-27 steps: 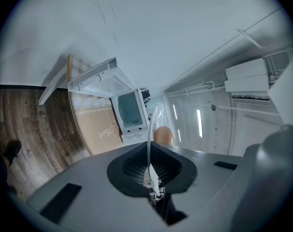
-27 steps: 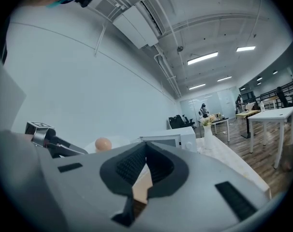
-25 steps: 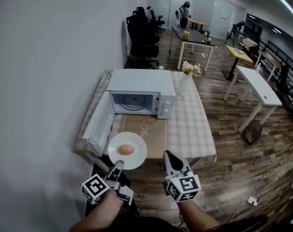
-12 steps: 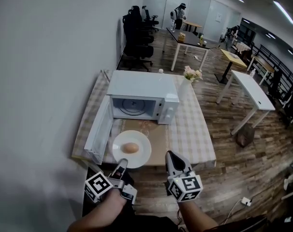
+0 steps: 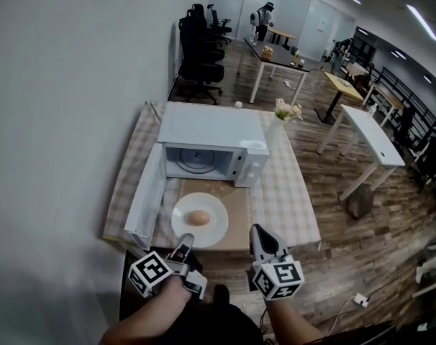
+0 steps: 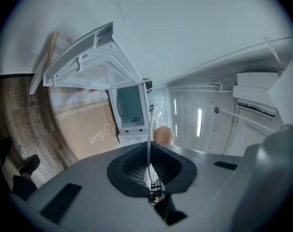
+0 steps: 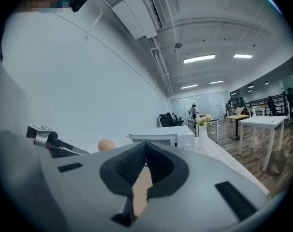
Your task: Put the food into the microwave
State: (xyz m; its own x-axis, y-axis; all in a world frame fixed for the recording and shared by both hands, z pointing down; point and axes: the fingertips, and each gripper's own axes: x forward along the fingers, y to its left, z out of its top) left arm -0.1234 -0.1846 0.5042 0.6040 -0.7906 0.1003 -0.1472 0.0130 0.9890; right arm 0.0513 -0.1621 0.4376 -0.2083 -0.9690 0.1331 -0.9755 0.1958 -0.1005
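L tongs (image 5: pixel 183 246) clamped on plate (image 5: pixel 215 227) rim, kept flat so egg (image 5: pixel 198 217) won't roll. Microwave (image 5: pixel 203 131) door (image 5: pixel 144 205) open, cavity ready. R tongs (image 5: pixel 260 236) closed, empty.

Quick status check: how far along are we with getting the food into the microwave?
Done: the microwave door stands open, and the left tool is shut on the near rim of the plate carrying the egg. In hand: the plate is out in front of the microwave, not inside. Left: slide it in, release, probably close the door. The right tool is shut and holds nothing.
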